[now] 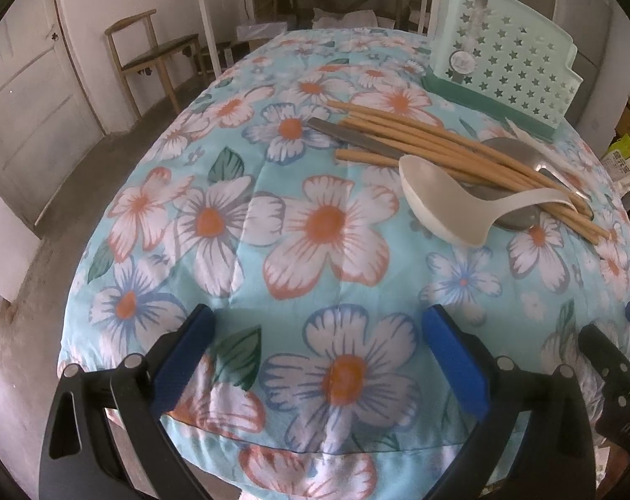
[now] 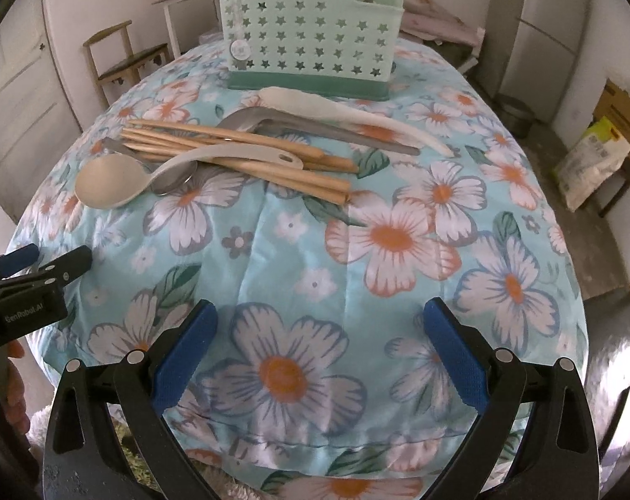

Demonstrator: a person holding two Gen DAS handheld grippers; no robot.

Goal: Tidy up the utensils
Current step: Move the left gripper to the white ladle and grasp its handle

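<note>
Bare floral cloth (image 2: pixel 315 250) lies open before the utensil pile (image 2: pixel 231 154).

Tablecloth (image 2: pixel 315 250) light blue, orange-white flowers; caddy (image 2: pixel 310 25) mint, star holes; chopsticks (image 2: pixel 239 154) tan.

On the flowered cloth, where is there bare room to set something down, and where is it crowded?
Free: the wide stretch of flowered cloth between both open grippers, left gripper and right gripper, and the utensil pile; also the cloth to the right of the pile. Crowded: chopsticks, white ladle and metal spoons overlap in front of the green holder.
</note>
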